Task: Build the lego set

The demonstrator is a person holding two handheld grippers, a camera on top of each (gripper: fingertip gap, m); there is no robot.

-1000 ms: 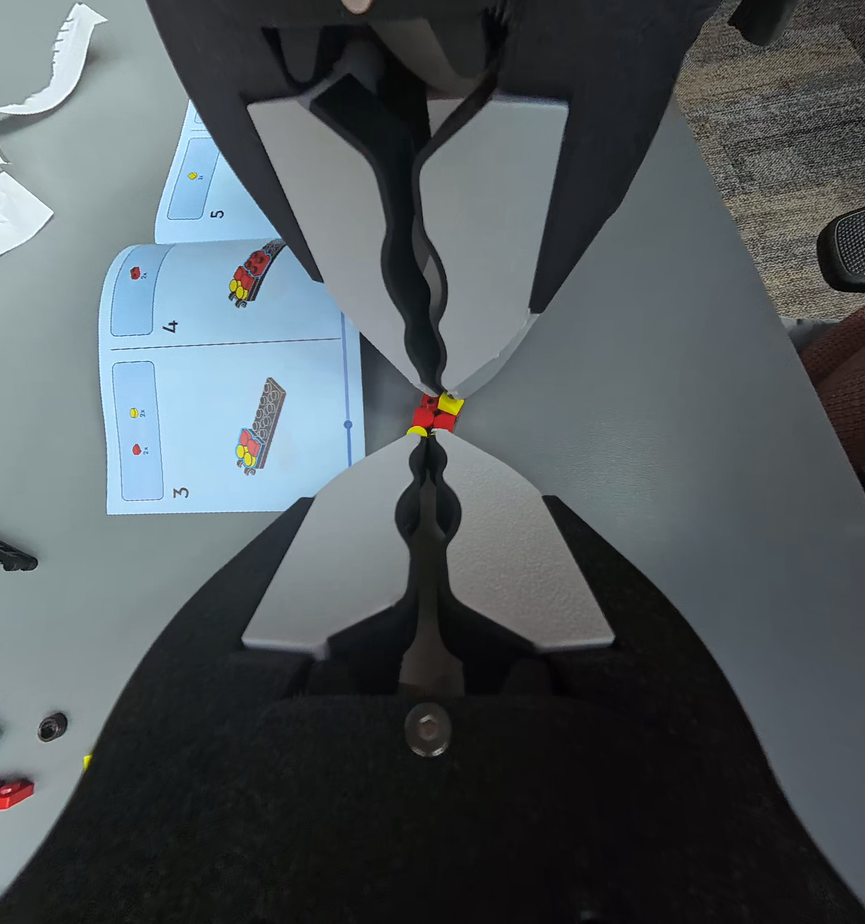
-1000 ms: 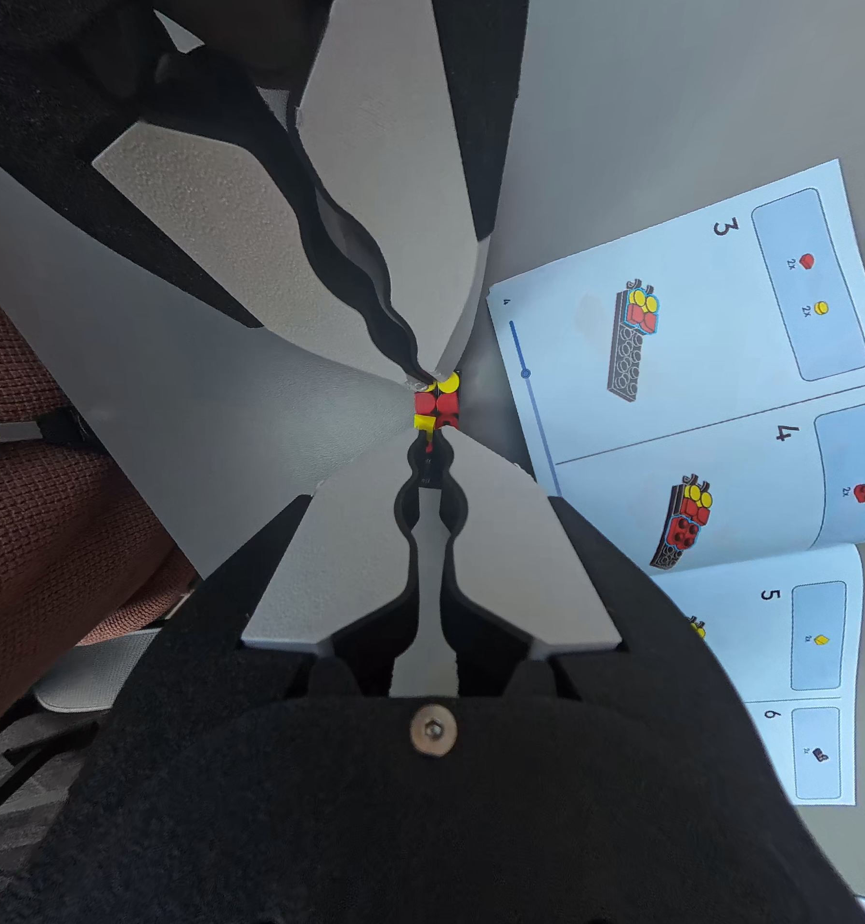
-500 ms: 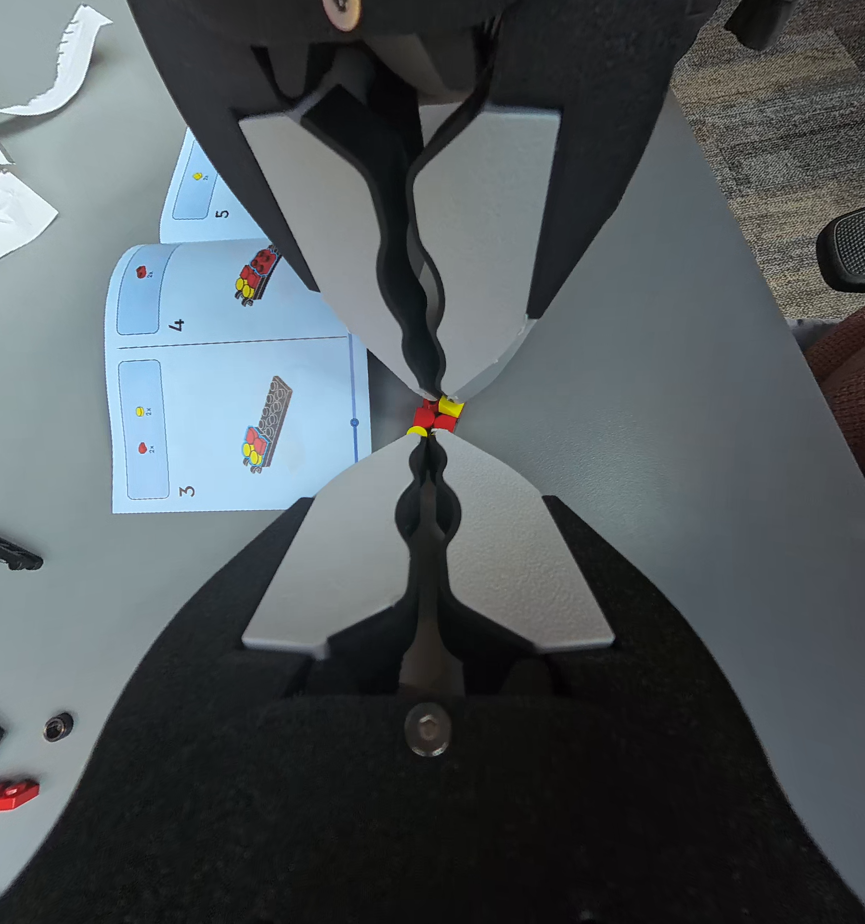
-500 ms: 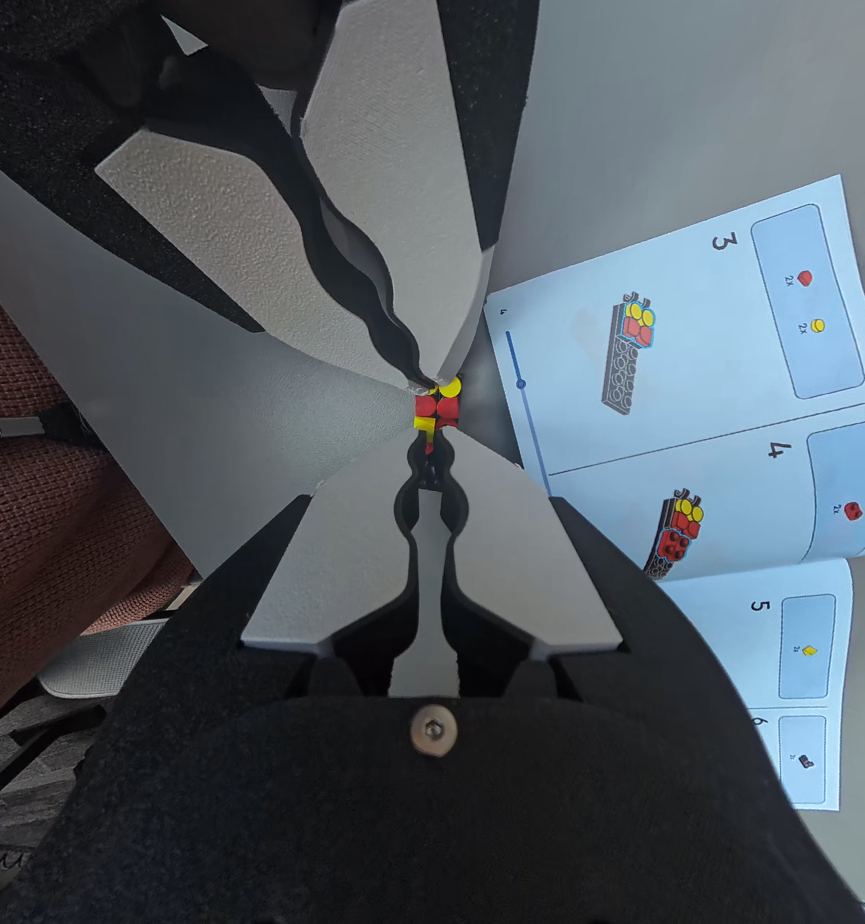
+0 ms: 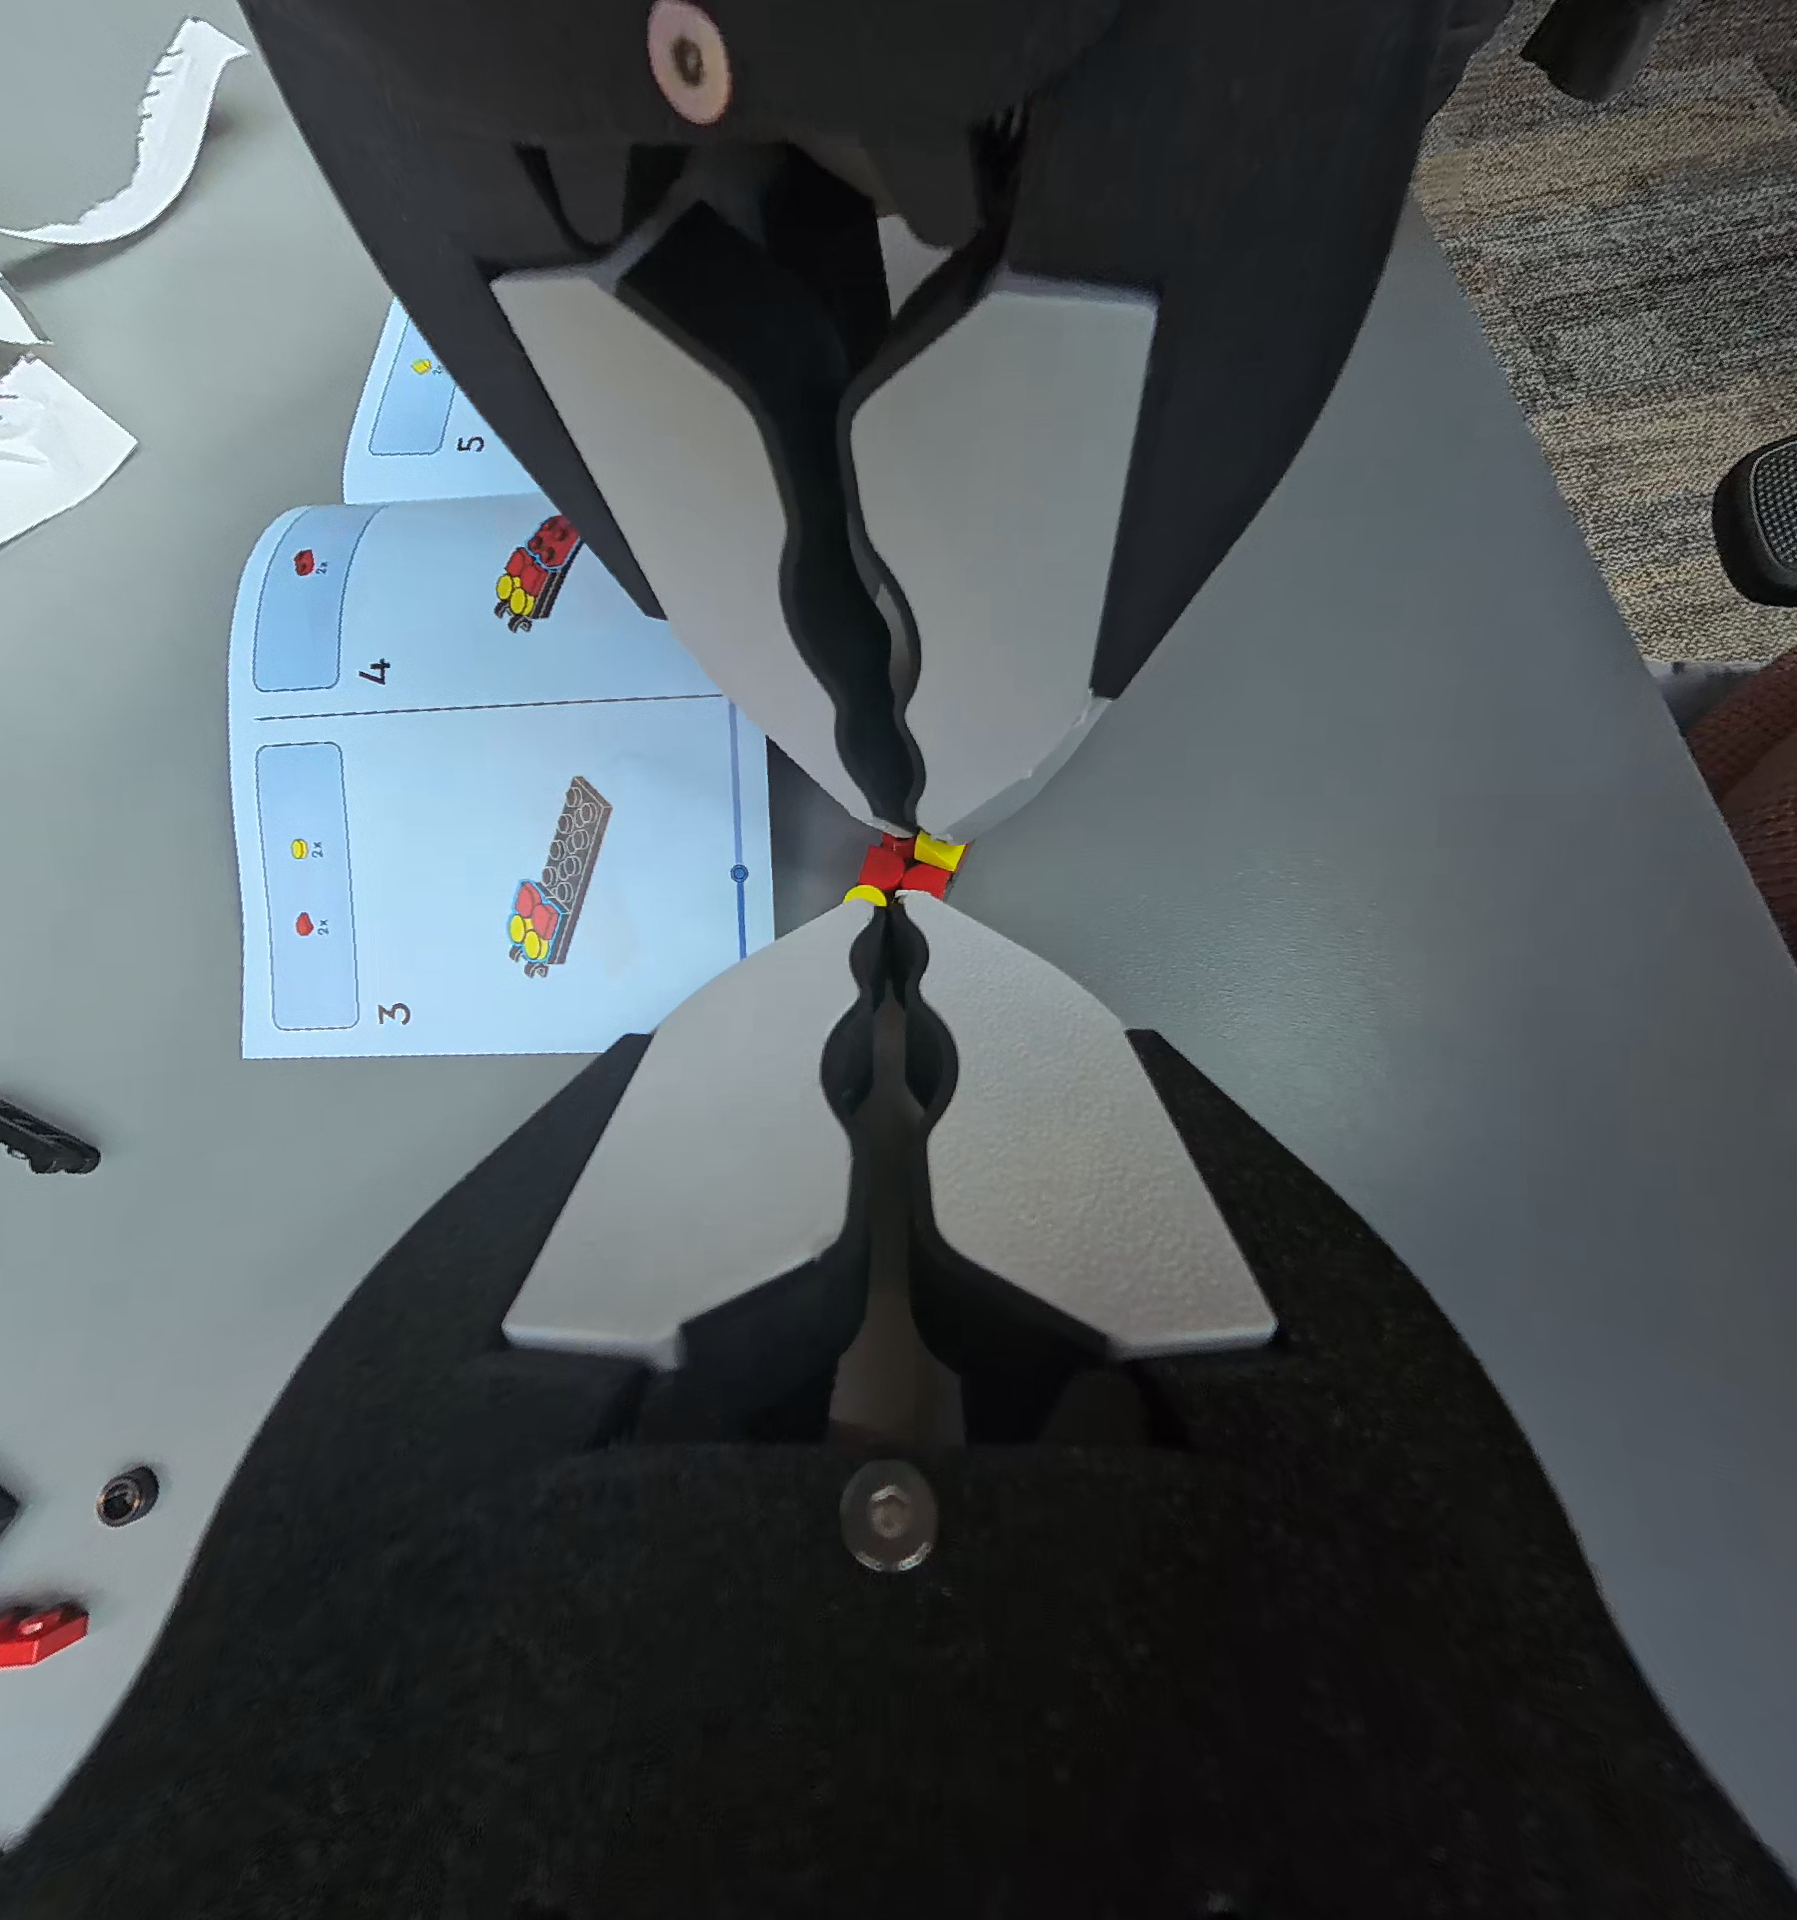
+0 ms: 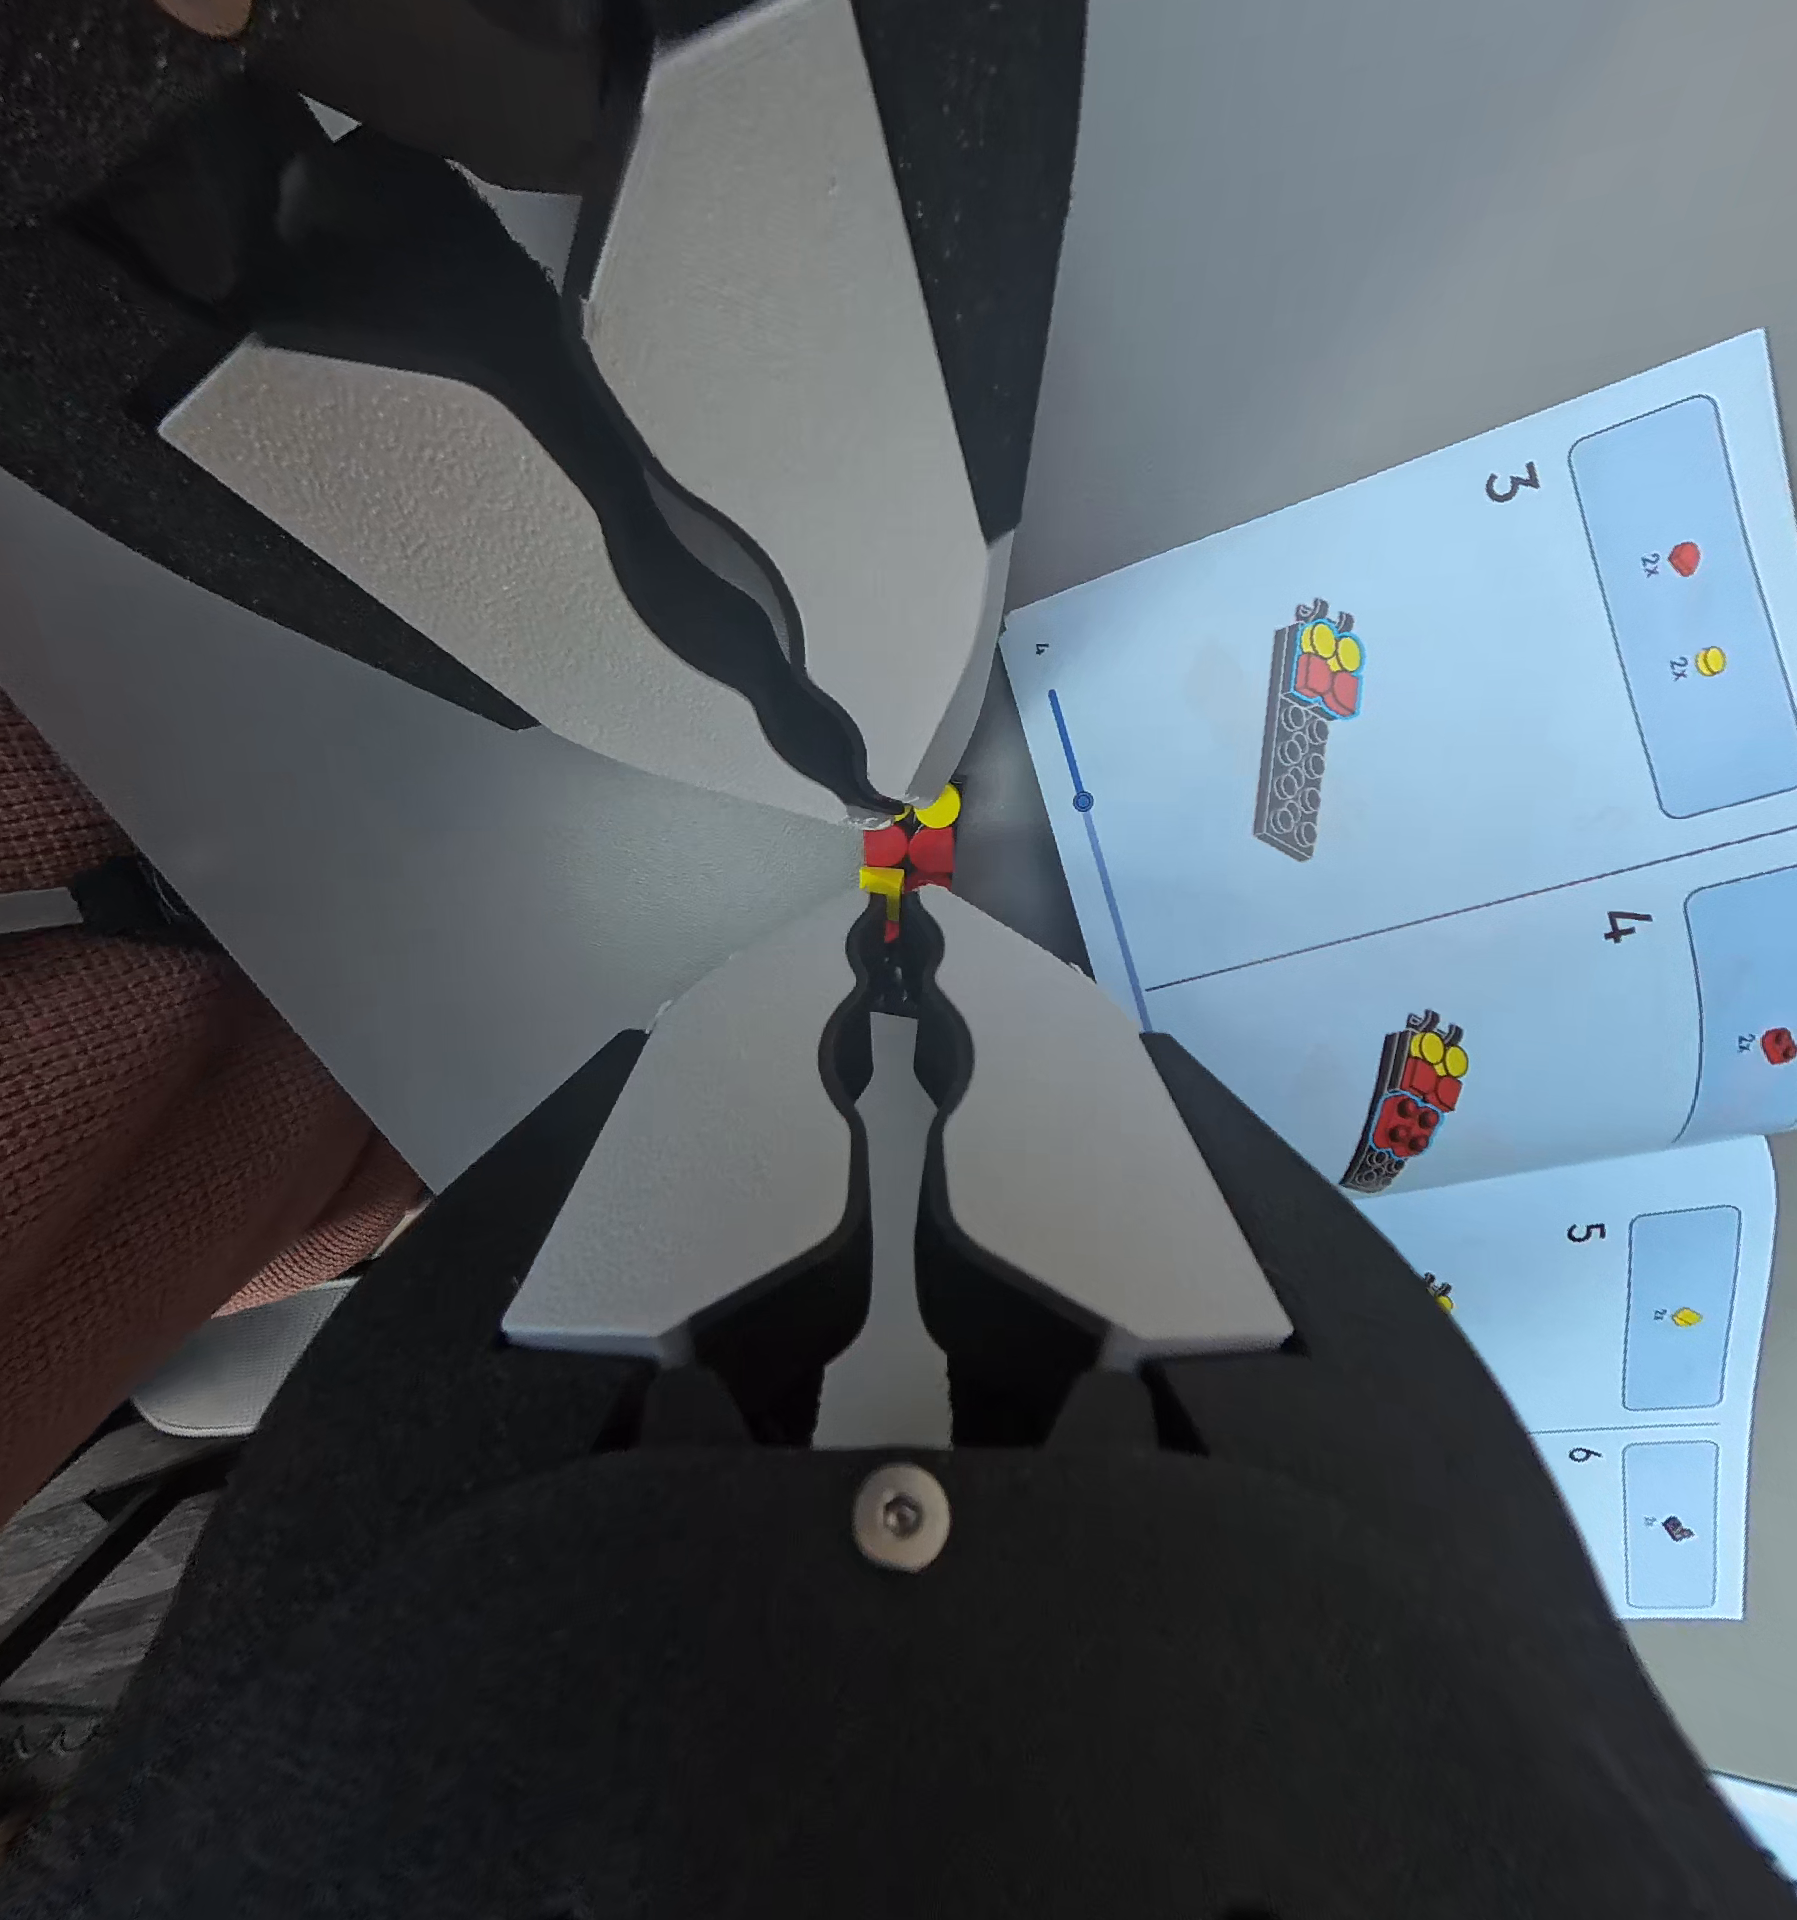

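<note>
Left hand-held gripper and right hand-held gripper still clenched on red-yellow lego cluster, booklet shifted slightly

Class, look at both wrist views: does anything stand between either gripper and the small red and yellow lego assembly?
Nothing visible does. The left gripper and right gripper meet tip to tip at the lego assembly, both shut on it.

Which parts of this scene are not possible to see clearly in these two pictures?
- Small red and yellow lego assembly: both views; the tips of the left gripper and right gripper cover most of it; its base is hidden.
- Light blue instruction booklet: left wrist view, the right gripper's black body covers its upper pages.
- Flat red lego plate: left wrist view, cut by the left edge.
- Small black round part: too small to identify.
</note>
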